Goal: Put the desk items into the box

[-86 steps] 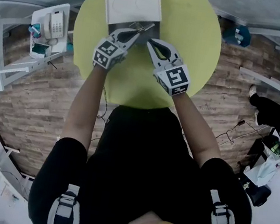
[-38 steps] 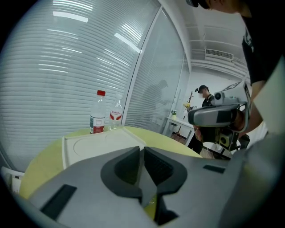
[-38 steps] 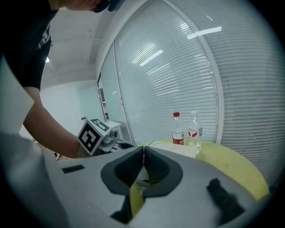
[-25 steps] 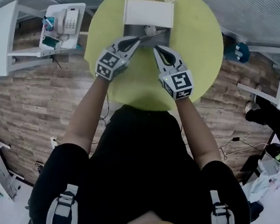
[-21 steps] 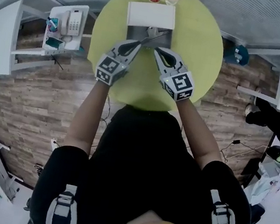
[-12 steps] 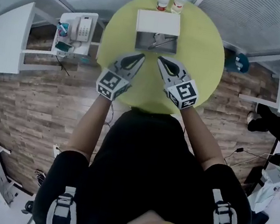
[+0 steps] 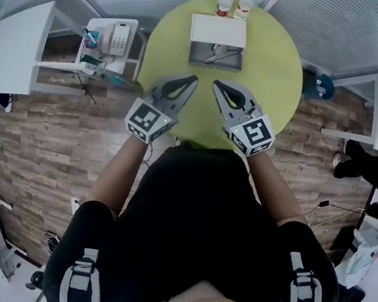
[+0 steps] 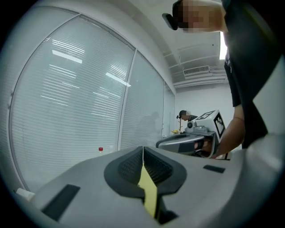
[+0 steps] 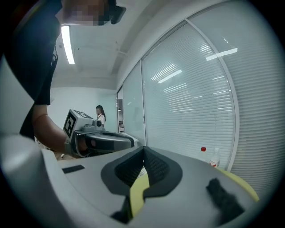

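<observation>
The box [image 7: 219, 30] lies open on the far half of the round yellow-green table [image 7: 273, 68], its white lid folded back. Small metal desk items [image 7: 221, 54] rest in its grey tray. My left gripper [image 7: 191, 80] and right gripper [image 7: 218, 85] hover side by side over the table's near half, well short of the box, tips pointing at it. Both are shut with nothing between the pads. In the left gripper view the left gripper [image 8: 143, 149] has its jaws pressed together, with the right gripper [image 8: 187, 142] beside it. In the right gripper view the right gripper [image 9: 143, 151] is likewise shut.
Two small bottles [image 7: 226, 2] [image 7: 245, 4] stand at the table's far edge behind the box. A side stand with a telephone [image 7: 116, 37] sits to the left, beside a white desk [image 7: 14, 44]. Another person [image 7: 371, 168] sits at the right edge on the wood floor.
Both grippers have drawn back from the box's front edge toward me and risen. The box and its items stay where they were.
</observation>
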`<state>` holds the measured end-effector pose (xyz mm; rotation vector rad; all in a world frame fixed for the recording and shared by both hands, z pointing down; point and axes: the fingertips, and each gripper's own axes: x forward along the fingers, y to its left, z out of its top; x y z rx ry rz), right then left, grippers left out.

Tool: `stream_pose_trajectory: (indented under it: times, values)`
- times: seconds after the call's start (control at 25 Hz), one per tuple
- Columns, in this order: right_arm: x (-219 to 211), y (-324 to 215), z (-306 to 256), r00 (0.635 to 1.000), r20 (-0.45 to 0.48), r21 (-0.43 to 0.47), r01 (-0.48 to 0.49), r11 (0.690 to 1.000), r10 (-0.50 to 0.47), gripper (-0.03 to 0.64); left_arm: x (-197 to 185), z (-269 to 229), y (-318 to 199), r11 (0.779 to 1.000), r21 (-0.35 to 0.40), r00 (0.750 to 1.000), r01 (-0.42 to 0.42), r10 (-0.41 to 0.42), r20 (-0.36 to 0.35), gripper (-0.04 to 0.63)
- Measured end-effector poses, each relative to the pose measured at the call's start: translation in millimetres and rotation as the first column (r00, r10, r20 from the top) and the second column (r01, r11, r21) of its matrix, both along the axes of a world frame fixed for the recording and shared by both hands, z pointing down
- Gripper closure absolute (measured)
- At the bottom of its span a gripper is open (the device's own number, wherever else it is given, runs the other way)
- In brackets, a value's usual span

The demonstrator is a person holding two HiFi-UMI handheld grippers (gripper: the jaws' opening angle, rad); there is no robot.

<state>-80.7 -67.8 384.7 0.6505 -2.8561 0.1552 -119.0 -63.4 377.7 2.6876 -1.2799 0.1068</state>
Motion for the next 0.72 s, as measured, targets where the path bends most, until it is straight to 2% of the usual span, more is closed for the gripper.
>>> stream_pose_trajectory:
  times: [0.72]
  values:
    - [-7.1, 12.5, -15.0, 1.0, 0.015, 0.033, -0.008, 0.999, 0.008, 0.601, -4.6, -12.2, 16.6, 0.999, 0.038, 1.0, -0.011, 0.011, -0.009, 0.577]
